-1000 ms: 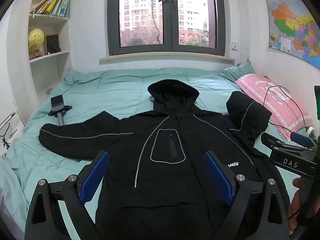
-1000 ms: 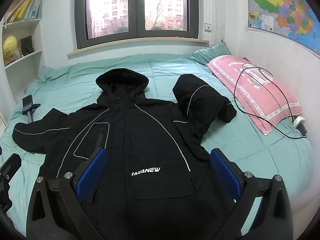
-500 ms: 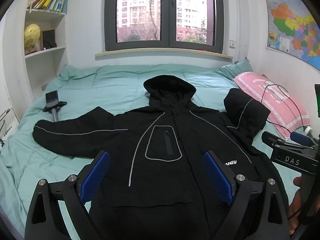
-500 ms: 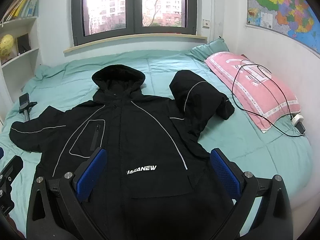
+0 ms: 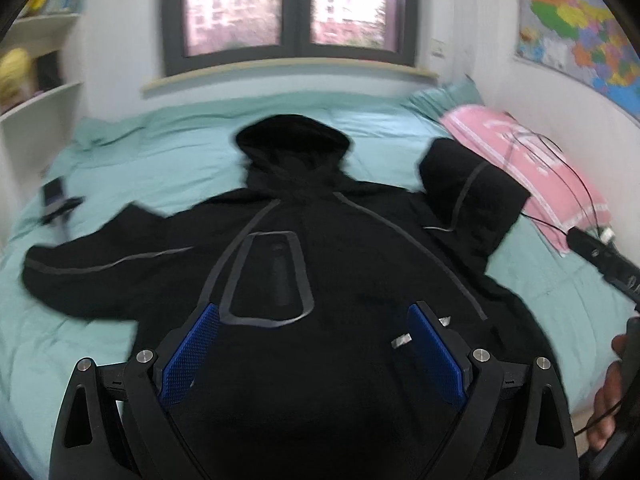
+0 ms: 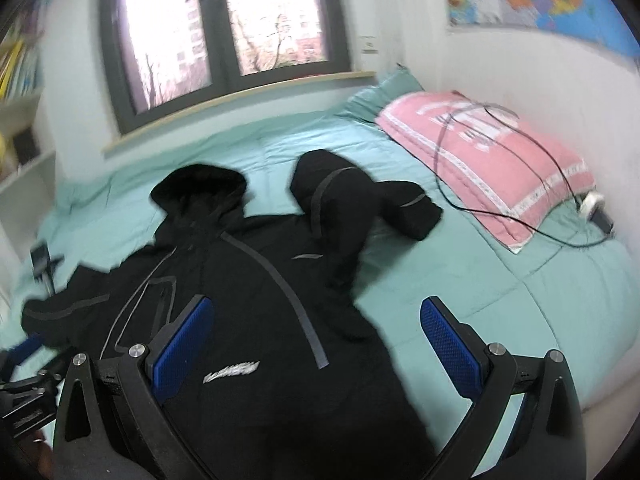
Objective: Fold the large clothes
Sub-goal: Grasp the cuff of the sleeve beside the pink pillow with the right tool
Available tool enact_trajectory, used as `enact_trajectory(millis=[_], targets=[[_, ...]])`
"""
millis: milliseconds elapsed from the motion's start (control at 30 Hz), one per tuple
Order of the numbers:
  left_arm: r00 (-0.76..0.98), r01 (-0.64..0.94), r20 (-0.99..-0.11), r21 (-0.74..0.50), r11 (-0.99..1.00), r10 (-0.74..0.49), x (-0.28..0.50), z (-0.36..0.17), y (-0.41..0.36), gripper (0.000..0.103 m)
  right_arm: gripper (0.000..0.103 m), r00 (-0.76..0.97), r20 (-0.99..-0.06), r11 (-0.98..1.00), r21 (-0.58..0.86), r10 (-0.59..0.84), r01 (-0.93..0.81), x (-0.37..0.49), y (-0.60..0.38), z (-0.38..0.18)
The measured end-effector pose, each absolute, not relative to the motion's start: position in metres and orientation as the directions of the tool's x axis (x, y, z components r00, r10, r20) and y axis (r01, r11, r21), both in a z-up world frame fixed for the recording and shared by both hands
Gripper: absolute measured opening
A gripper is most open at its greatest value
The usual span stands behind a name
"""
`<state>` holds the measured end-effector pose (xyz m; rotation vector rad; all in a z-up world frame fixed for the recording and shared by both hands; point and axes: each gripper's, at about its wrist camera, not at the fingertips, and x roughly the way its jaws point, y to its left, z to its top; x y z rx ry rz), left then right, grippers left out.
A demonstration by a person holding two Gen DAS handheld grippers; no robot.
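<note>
A large black hooded jacket lies front up on the teal bed, hood toward the window. Its left sleeve stretches out flat. Its right sleeve is bunched and folded back near the pillow; it also shows in the right wrist view. My left gripper is open and empty above the jacket's chest. My right gripper is open and empty above the jacket's right side, near its edge. Both views are blurred by motion.
A pink pillow with a black cable lies at the bed's right side by the wall. A phone on a small stand sits on the bed at the left. White shelves stand at the left. The bed's teal cover lies bare right of the jacket.
Both grippers have moved forward and lower toward the jacket, which now looks larger. The right gripper has tilted and shifted toward the jacket's right side. Both stay open.
</note>
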<state>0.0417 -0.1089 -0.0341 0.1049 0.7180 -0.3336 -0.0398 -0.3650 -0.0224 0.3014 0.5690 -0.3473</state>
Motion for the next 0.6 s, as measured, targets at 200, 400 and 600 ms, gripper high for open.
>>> enact_trajectory(millis=[200,400,600], targets=[[0.652,0.393,-0.687,-0.055,0.918,-0.32,0.122,-0.043,-0.19,0.095,0.103,0.767,-0.598,0.869,0.225,-0.233,0.44,-0.011,-0.478,-0.027],[0.618,0.341,-0.728,-0.092,0.936,-0.297,0.212,-0.088,-0.244,0.095,0.095,0.75,-0.643,0.844,0.308,-0.156,0.44,0.046,-0.57,-0.049],[0.422,0.33,-0.876,-0.09,0.94,-0.232,0.26,-0.183,-0.284,0.093,0.082,0.681,-0.732,0.789,0.395,-0.039,0.47,0.121,-0.643,-0.112]])
